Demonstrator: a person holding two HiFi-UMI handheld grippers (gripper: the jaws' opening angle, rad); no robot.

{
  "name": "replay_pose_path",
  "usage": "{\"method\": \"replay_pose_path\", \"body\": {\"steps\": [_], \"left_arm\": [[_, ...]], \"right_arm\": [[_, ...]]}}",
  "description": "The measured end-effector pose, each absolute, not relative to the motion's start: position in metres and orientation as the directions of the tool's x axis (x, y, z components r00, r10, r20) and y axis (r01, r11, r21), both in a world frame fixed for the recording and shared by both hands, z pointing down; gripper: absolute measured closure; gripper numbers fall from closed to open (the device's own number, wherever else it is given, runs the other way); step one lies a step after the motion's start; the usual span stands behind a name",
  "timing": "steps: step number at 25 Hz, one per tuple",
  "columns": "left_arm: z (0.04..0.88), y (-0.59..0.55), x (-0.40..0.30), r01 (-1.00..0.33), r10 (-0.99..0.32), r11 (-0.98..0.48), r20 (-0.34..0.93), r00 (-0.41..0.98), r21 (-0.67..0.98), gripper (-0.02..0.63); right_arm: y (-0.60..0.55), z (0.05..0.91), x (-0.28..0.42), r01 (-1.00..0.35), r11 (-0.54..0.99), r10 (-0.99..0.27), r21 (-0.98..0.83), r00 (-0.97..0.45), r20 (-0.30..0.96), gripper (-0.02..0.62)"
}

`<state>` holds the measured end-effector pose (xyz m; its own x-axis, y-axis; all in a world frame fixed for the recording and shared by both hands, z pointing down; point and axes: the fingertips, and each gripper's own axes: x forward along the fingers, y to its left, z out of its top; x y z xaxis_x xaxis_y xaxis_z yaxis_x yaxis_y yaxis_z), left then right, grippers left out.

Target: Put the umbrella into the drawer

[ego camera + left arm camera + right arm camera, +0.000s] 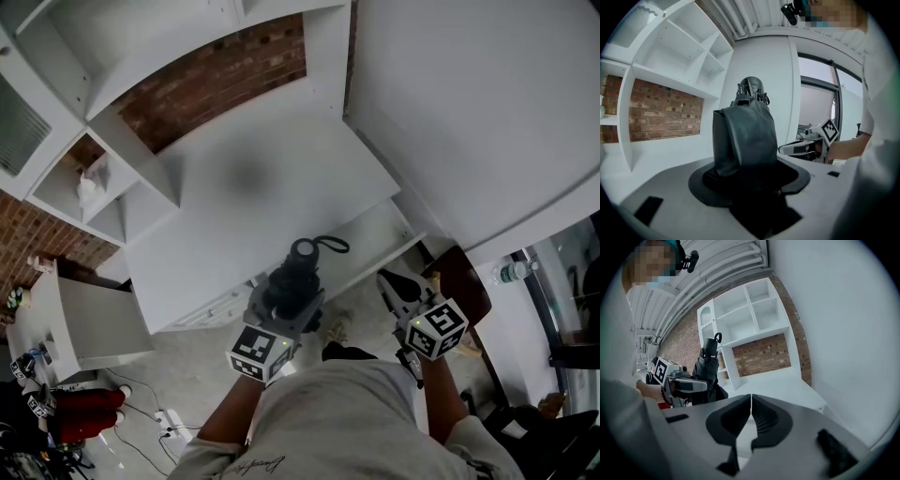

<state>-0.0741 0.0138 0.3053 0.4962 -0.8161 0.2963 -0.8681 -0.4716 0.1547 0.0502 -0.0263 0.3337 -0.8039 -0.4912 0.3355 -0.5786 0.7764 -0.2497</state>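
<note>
Slippage risk: folded umbrella clamped in left claw at frame centre; right claw closed on nothing. Could tip, or catch strap on worktop edge.

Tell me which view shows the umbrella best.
Left gripper view: the black folded umbrella fills the centre, clamped in the left gripper. The head view shows it from above; the right gripper view, small and side-on.

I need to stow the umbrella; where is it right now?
In the head view the umbrella sits low centre, clamped in the left gripper, at the near edge of the white counter.
</note>
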Motion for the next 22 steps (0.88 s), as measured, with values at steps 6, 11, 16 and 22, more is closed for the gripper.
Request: {"method": "replay_pose_path", "body": {"steps": [6,11,16,22], "left_arm": [[0.313,-0.016,-0.070,-0.888,-0.830,-0.440,0.314,0.460,0.135,0.333],[0.313,-0.036,-0.068,-0.899,-0.838,-0.418,0.326,0.437,0.129,0.333],[0.316,-0.047,-0.066,-0.902,-0.835,-0.411,0.343,0.431,0.132,0.333],[0.315,-0.061,-0.066,-0.893,-0.818,-0.429,0.362,0.447,0.134,0.333]], "right_arm": [[-0.059,0.342,0.057,-0.551,0.792,-0.461,-0.263,-0.822,0.334,0.567],[-0.082,0.347,0.062,-0.538,0.796,-0.448,-0.277,-0.832,0.328,0.566],[-0.091,0.351,0.064,-0.532,0.793,-0.440,-0.297,-0.837,0.325,0.568],[-0.103,0.352,0.068,-0.549,0.778,-0.454,-0.306,-0.827,0.332,0.568]]}}
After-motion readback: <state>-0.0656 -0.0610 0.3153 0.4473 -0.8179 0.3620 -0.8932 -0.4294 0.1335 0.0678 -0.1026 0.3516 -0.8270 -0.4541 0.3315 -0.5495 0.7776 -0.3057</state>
